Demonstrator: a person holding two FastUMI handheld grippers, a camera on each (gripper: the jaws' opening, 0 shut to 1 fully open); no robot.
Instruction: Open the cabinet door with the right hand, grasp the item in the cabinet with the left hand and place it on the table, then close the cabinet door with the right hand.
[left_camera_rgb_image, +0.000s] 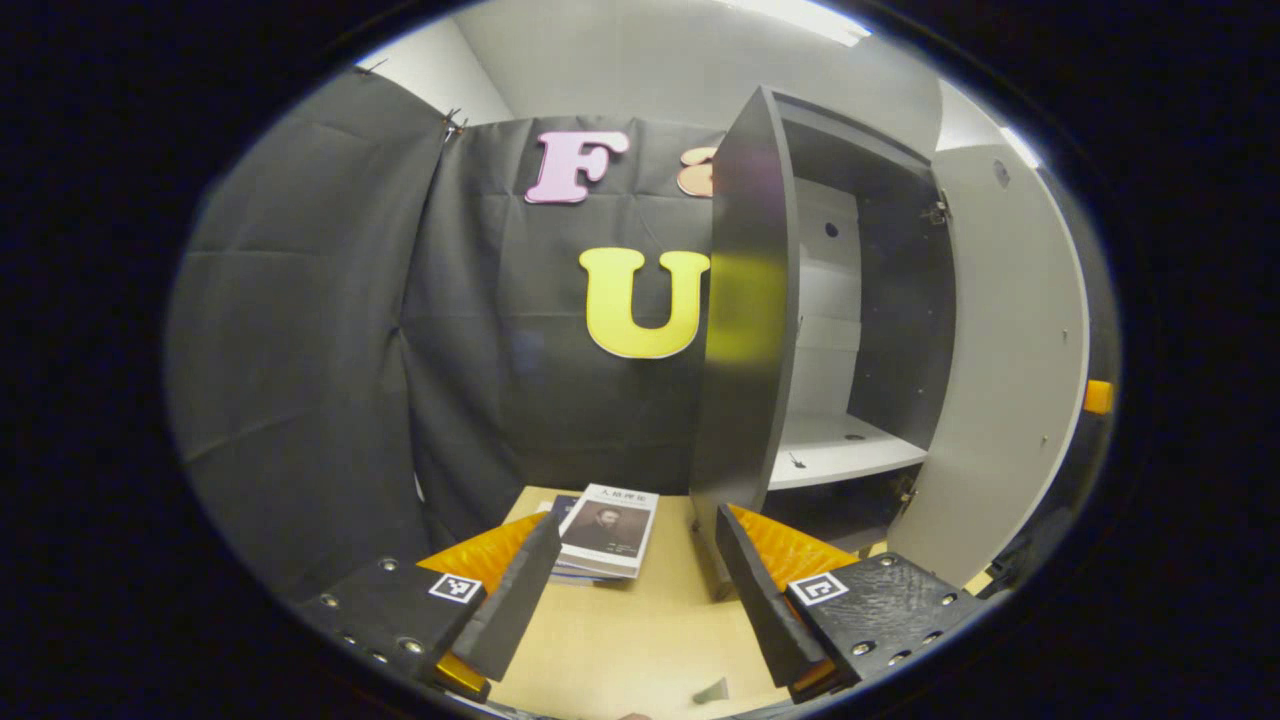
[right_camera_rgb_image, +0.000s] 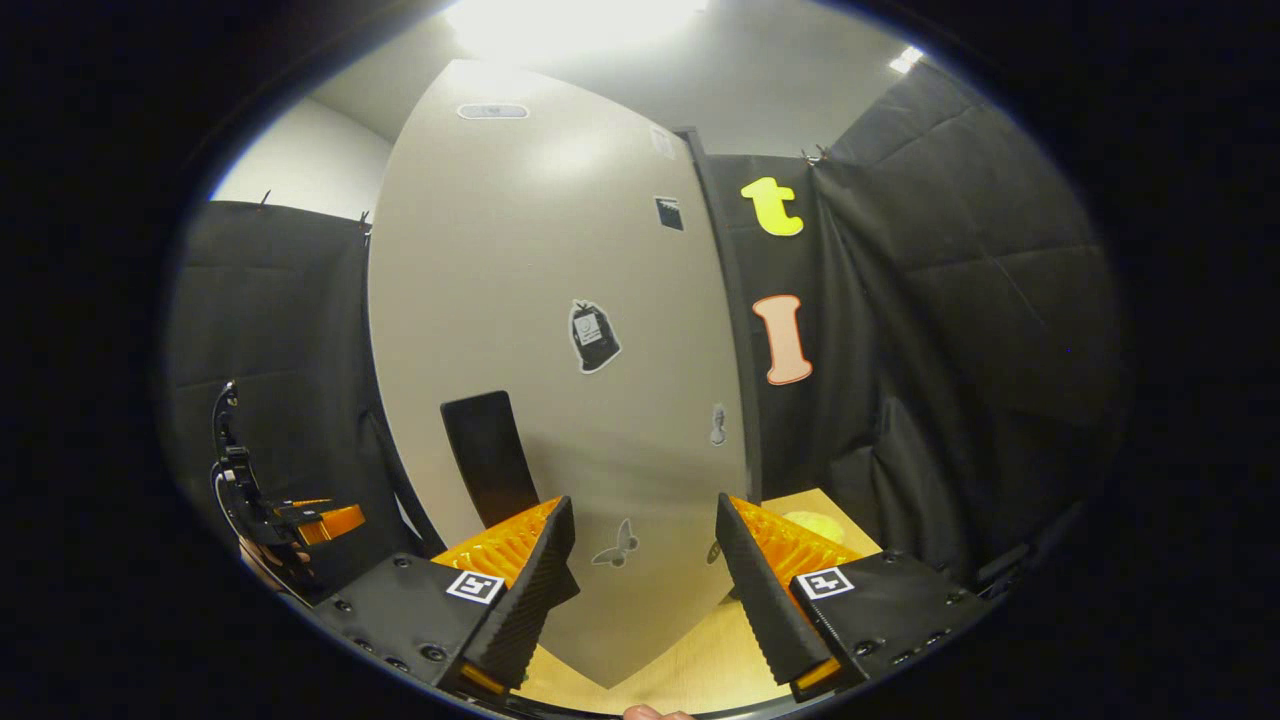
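Note:
The cabinet stands open: its dark side panel (left_camera_rgb_image: 745, 330) faces me, with a white shelf (left_camera_rgb_image: 840, 450) inside and the pale door (left_camera_rgb_image: 1000, 380) swung out to the right. A book (left_camera_rgb_image: 608, 528) with a portrait cover lies flat on the wooden table (left_camera_rgb_image: 640, 640), left of the cabinet. My left gripper (left_camera_rgb_image: 636, 535) hangs open just short of the book, touching nothing. In the right gripper view the door's outer face (right_camera_rgb_image: 560, 330) carries stickers and a black handle (right_camera_rgb_image: 488, 455). My right gripper (right_camera_rgb_image: 642, 510) is open in front of that face, right of the handle.
Black cloth walls close the booth behind and beside the cabinet. A yellow object (right_camera_rgb_image: 815, 525) lies on the table (right_camera_rgb_image: 690, 660) past the door's right edge. The left gripper (right_camera_rgb_image: 300, 522), held in a hand, shows at the far left of the right gripper view.

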